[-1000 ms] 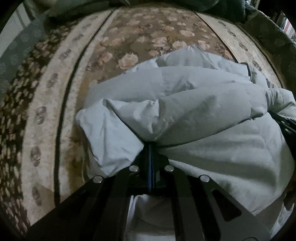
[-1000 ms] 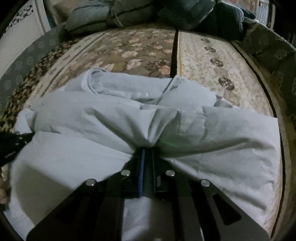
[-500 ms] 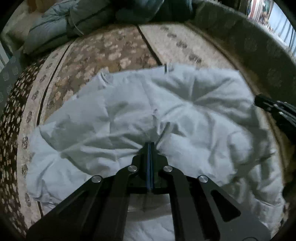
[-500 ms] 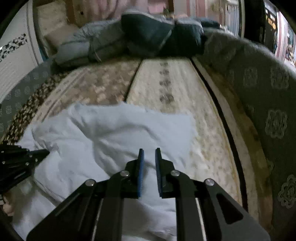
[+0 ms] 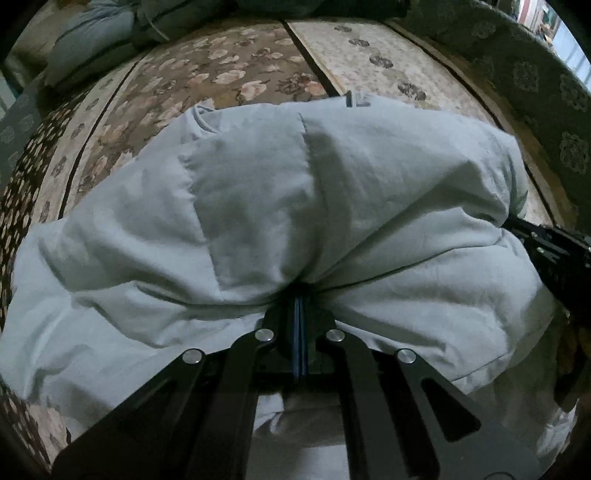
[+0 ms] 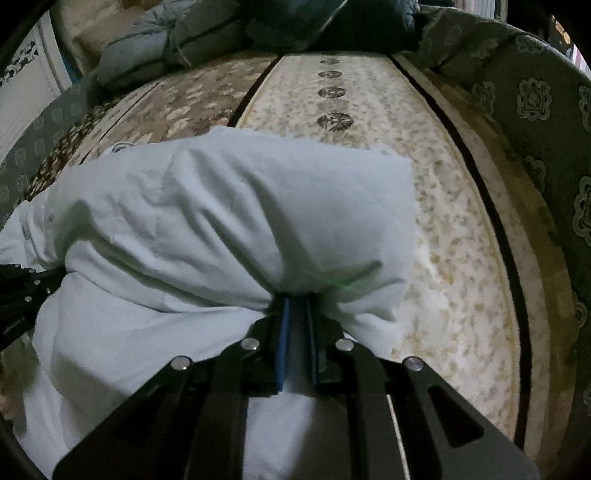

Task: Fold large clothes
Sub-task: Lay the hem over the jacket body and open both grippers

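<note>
Regripping: right gripper jaws, empty half second back, closing on pale padded garment; left gripper jaws stay clamped on it.

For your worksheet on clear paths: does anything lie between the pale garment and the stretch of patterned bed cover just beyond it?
Nothing visible does. The pale garment is pinched in both grippers, and the patterned bed cover past its far edge lies bare; the piled bedding sits well back.

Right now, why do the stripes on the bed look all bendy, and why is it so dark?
Left wrist view: the fisheye lens curves the bedspread stripes; dim light, black corners. Right wrist view: same bending, and a faint green glare streak on the pale garment near the right gripper.
</note>
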`<state>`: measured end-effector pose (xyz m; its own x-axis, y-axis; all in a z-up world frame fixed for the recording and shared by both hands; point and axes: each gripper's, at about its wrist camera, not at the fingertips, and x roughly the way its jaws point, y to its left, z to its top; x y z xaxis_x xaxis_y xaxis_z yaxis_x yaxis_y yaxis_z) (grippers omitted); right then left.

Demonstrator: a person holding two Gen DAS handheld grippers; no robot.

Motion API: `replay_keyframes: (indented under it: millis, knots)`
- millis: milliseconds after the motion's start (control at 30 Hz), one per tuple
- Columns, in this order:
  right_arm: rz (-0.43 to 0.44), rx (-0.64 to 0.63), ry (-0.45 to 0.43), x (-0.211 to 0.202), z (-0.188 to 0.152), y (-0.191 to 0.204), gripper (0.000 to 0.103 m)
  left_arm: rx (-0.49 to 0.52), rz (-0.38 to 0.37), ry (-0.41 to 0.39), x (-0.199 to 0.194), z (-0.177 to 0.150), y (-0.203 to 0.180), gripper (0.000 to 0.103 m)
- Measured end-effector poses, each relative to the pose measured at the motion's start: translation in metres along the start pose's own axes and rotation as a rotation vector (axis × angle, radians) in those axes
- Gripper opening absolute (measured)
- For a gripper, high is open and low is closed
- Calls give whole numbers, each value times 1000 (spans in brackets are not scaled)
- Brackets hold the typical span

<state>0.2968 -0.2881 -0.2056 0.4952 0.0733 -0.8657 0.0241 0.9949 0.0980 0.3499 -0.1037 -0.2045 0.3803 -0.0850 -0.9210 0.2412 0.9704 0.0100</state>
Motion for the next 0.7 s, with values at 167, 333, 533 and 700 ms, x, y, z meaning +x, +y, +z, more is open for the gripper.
replay_keyframes:
  millis: [167, 333, 533, 700]
  knots:
    - [34, 16, -77, -45, -7, -2, 12, -26, -29, -47, -35, -12, 3, 0]
    - [66, 48, -147, -91, -17, -7, 13, -38, -32, -111, -78, -36, 17, 15]
    - [71, 35, -140, -108, -50, 0, 39, -78, 1, -147, -109, -77, 42, 51]
    - [88, 61, -139, -116, -85, -3, 49, -81, 33, -156, -128, -122, 65, 70]
